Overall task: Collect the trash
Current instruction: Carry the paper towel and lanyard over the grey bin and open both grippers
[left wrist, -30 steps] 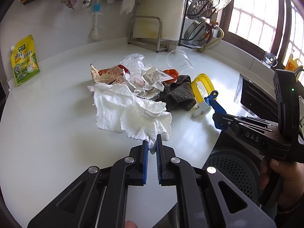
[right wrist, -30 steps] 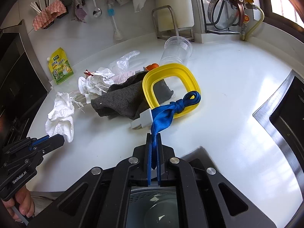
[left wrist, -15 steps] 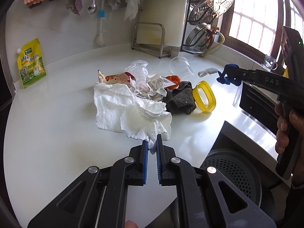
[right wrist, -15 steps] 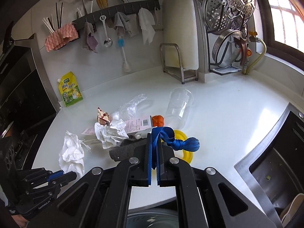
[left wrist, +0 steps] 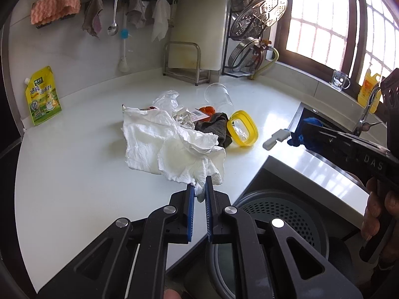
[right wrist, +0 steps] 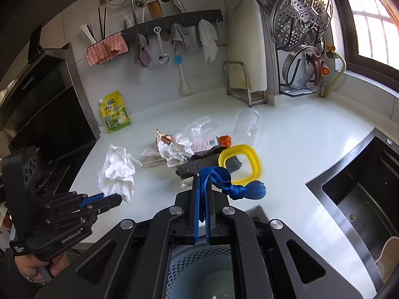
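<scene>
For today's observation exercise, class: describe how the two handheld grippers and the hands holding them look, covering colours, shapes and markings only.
Both are matte black linkage frames with silver round rivets and flat blue finger pads. The left gripper reads "GenRobot.AI" on its side in white; the right gripper shows "DAS" in pale letters. Each has a boxy black block at the rear. Bare hands grip the handles; no sleeves or cables are visible.

On the white counter point(right wrist: 299, 134) are seen crumpled paper towels point(left wrist: 174, 149), a gray cloth point(right wrist: 199, 164), a yellow ring point(right wrist: 240, 163) and a clear cup point(right wrist: 245, 127).
</scene>
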A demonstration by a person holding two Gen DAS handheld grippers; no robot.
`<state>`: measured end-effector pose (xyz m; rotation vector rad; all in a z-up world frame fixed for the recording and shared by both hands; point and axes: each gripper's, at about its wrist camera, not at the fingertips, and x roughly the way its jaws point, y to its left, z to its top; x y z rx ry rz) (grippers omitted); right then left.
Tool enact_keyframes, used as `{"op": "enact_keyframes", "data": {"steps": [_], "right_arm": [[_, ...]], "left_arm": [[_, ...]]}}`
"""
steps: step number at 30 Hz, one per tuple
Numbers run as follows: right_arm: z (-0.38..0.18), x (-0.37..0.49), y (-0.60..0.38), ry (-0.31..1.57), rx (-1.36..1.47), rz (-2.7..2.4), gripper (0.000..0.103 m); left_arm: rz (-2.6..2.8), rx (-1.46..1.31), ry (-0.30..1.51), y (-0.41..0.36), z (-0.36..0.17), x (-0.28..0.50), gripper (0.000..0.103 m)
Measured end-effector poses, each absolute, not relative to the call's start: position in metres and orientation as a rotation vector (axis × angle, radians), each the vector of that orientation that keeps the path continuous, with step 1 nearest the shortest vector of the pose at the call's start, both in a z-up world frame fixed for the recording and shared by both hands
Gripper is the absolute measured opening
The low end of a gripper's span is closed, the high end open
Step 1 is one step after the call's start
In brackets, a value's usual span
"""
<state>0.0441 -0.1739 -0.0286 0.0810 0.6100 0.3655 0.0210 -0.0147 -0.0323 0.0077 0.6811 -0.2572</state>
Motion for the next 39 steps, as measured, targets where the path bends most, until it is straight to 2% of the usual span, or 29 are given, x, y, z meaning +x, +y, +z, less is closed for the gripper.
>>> {"op": "enact_keyframes", "data": {"steps": [9, 17, 39], "right_arm": [[-0.073, -0.028, -0.190, 0.702, 0.042, 0.331, 0.003], [-0.089, -0.061, -0.208, 0.725, 0.093, 0.316, 0.003], [-0.117, -0.079, -0.231, 0.766, 0.155, 0.290, 0.003]], "left_arm": [[-0.295, 0.044, 0.717, -0.038, -0.039, -0.020, 0.008], [-0.352, 0.048, 0.744, -0.062, -0.041, -0.042, 0.009], [-0.470, 0.072, 0.857, -0.118, -0.068, -0.041, 0.009]]}}
